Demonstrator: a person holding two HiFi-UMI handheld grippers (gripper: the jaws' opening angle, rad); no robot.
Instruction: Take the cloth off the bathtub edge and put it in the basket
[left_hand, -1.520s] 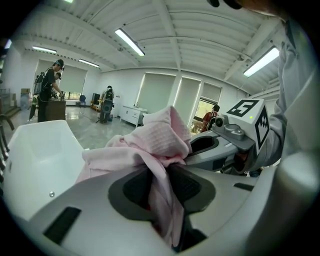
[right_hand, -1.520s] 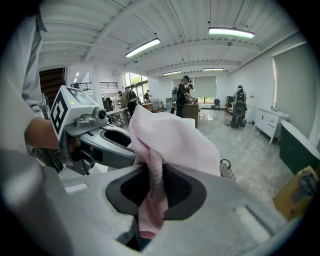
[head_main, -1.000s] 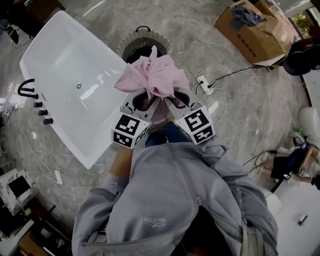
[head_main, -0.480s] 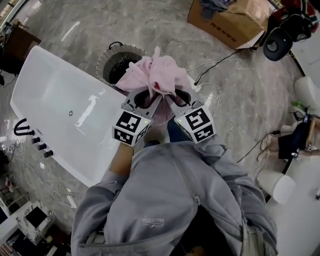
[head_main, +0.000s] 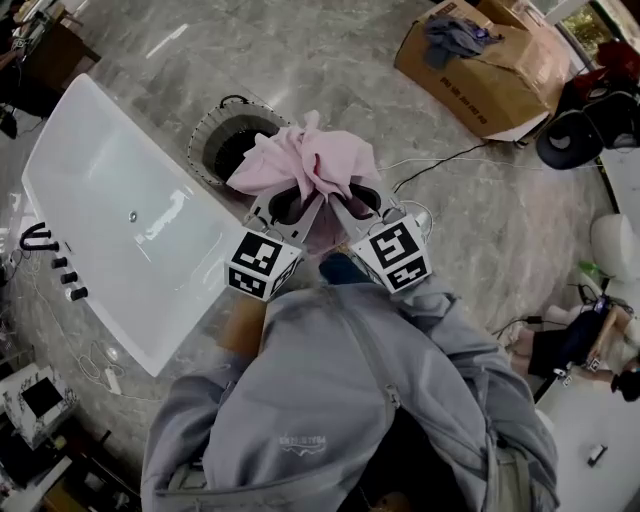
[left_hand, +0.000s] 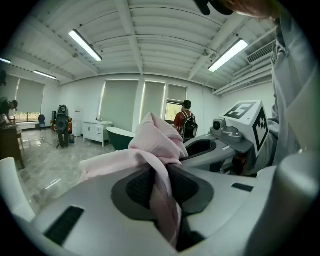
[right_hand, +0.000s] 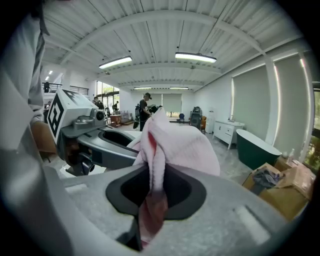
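You hold one cloth (head_main: 305, 160): pale pink, soft, bunched into a crumpled mound with a peak sticking up at the top. Folds fan out sideways from the pinch points. In the right gripper view the strip down between the jaws looks darker and reddish.

Both your tongs have it. The left gripper (head_main: 292, 202) has just been drawing its jaws tighter, and a fold of the cloth sits pinched between its dark pads. The right gripper (head_main: 354, 200) is clamped on a second fold of the same cloth. The two grippers lie side by side, tips converging under the bundle.

Taking the basket (head_main: 212, 128) as the mark: the cloth hangs in the air at the basket's right rim, its left edge overlapping that rim in the head view, none of it down inside the dark opening. One white bathtub (head_main: 100, 190) lies just left of the basket, touching or nearly so. One cardboard box (head_main: 490, 75) stands well apart from the basket to the upper right, with one grey garment (head_main: 452, 35) lying on it.

Counted: one cloth, one basket, two grippers, one box.
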